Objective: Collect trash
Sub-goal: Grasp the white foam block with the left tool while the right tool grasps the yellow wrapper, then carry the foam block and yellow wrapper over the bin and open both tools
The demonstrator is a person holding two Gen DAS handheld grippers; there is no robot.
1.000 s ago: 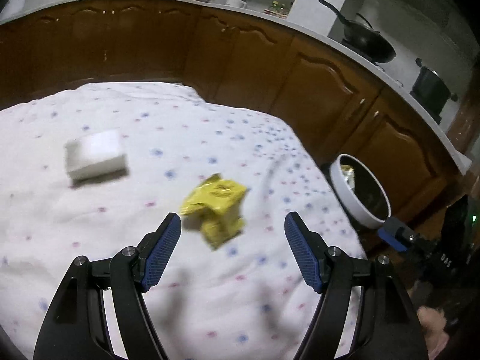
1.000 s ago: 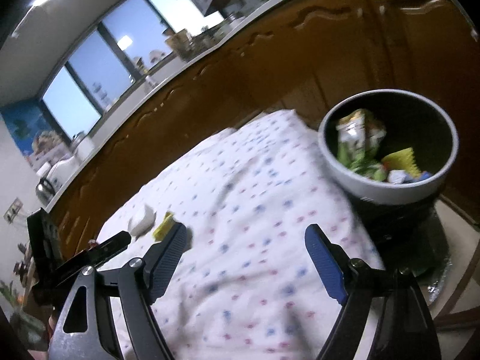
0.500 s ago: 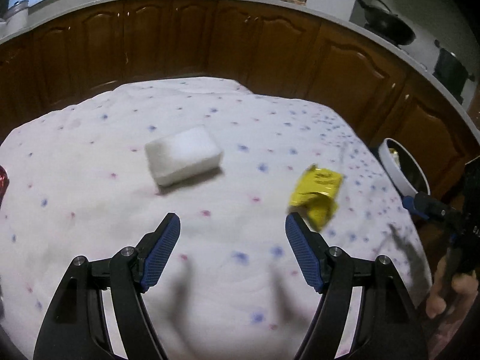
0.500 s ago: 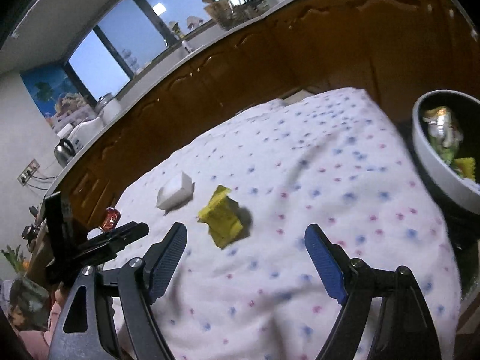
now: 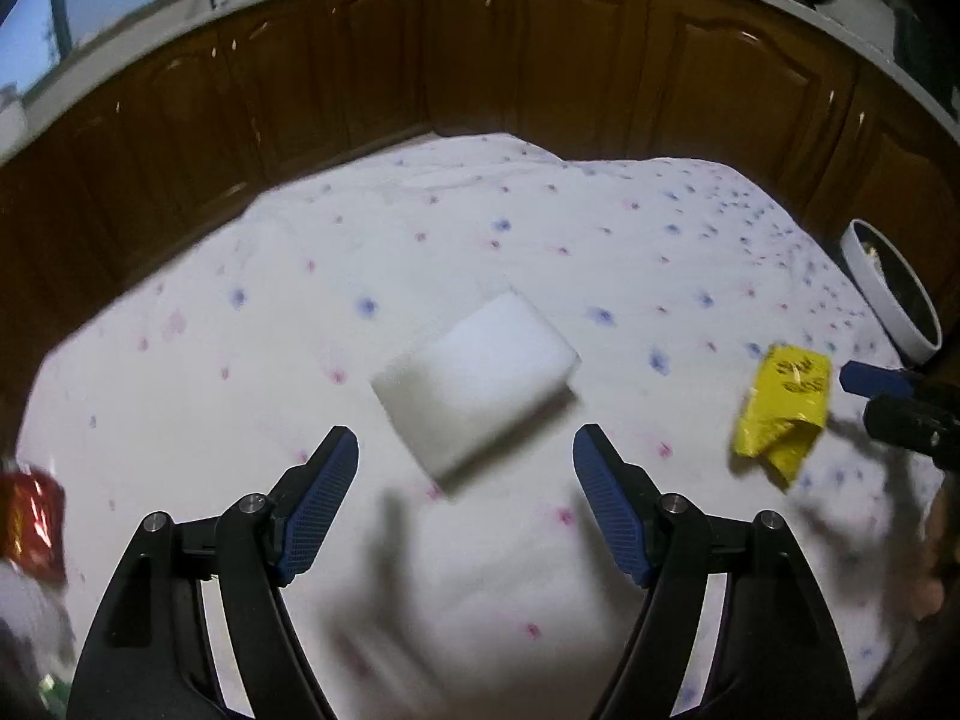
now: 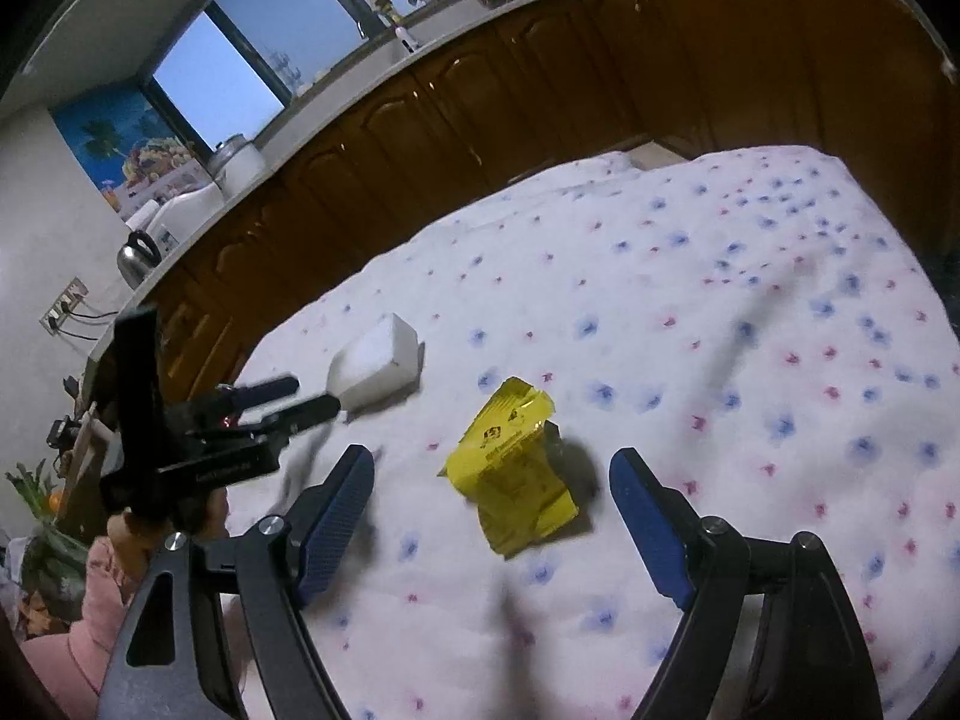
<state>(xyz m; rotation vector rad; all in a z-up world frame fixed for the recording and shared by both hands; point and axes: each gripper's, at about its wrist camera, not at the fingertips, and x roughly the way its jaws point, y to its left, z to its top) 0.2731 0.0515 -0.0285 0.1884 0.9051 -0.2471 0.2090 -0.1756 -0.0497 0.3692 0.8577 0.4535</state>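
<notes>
Left gripper (image 5: 465,468) jaws apart, empty, lined up on white block (image 5: 477,381) lying on cloth (image 5: 300,276). Right gripper (image 6: 492,495) likewise apart over yellow wrapper (image 6: 513,468). Best to straddle each piece squarely and pinch low; bin (image 5: 894,294) waits past cloth's edge.

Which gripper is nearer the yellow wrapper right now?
Right. The right gripper is open around the yellow wrapper; the left gripper faces the white block off to one side.

White sponge block (image 5: 477,381) now centred ahead of left gripper (image 5: 465,501), yellow wrapper (image 6: 510,468) now between right gripper (image 6: 492,516) fingers' line, trash bowl (image 5: 888,294) shifted to right edge, red packet (image 5: 30,516) newly at lower left.
</notes>
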